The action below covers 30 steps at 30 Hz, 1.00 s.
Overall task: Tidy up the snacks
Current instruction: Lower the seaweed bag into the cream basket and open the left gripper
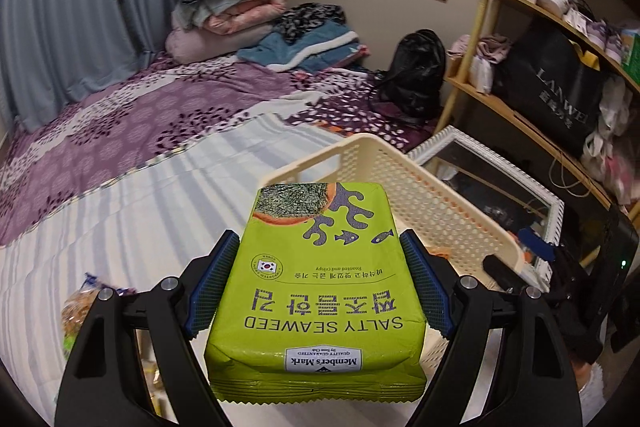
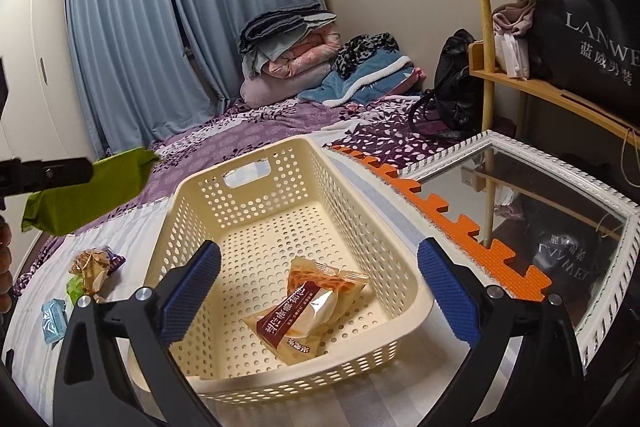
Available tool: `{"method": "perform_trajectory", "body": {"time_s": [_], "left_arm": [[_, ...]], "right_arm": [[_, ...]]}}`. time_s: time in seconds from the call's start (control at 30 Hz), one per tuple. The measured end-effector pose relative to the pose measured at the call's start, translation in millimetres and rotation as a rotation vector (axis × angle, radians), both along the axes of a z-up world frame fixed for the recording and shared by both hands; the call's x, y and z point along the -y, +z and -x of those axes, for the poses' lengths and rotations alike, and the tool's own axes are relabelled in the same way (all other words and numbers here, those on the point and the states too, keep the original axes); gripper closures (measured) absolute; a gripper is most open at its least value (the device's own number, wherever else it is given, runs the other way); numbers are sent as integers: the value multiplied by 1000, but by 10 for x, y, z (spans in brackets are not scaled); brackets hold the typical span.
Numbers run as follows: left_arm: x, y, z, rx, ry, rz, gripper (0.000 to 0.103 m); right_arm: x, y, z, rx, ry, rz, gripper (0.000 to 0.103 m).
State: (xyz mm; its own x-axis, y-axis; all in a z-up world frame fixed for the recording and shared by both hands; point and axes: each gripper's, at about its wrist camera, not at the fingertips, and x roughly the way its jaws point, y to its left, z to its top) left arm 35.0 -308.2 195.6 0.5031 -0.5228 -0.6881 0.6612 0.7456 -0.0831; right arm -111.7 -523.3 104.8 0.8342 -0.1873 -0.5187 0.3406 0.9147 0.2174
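Folded blankets [image 2: 292,43]; black handbag [image 2: 456,95]; framed mirror [image 2: 600,307]

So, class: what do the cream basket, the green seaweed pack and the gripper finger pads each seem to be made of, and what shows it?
Basket: looks like moulded plastic, satin cream, with regular punched holes and a cut-out handle.
Seaweed pack: probably printed plastic film, slightly glossy, with a crimped, serrated end seal.
Finger pads: likely rubber, matte blue, with a fine knurled grid texture.
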Motion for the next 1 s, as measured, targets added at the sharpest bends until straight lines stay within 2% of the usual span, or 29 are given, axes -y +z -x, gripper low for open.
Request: {"method": "perform_trajectory", "body": {"time_s": [0.3, 0.33, 0.37, 0.4, 0.47, 0.67, 1.0], "left_arm": [[581, -169, -47, -33, -79, -2, 19], [621, -181, -57, -32, -85, -3, 17], [642, -187, -59, -30, -84, -5, 6], [623, -185, -61, -25, -79, -2, 3], [577, -182, -71, -24, -73, 14, 3], [399, -233, -157, -37, -18, -2, 3], [96, -154, -225, -18, 52, 12, 3]], "right_arm": [[39, -22, 59, 8, -4, -17, 5], [31, -20, 67, 9, -4, -13, 5], [23, -17, 72, 8, -4, -8, 5], [12, -19, 77, 6, -7, -1, 5], [-6, -16, 75, -2, -16, 11, 5], [-54, 3, 59, 2, -13, 10, 5], [-166, 110, 56, 16, -1, 28, 5]]}}
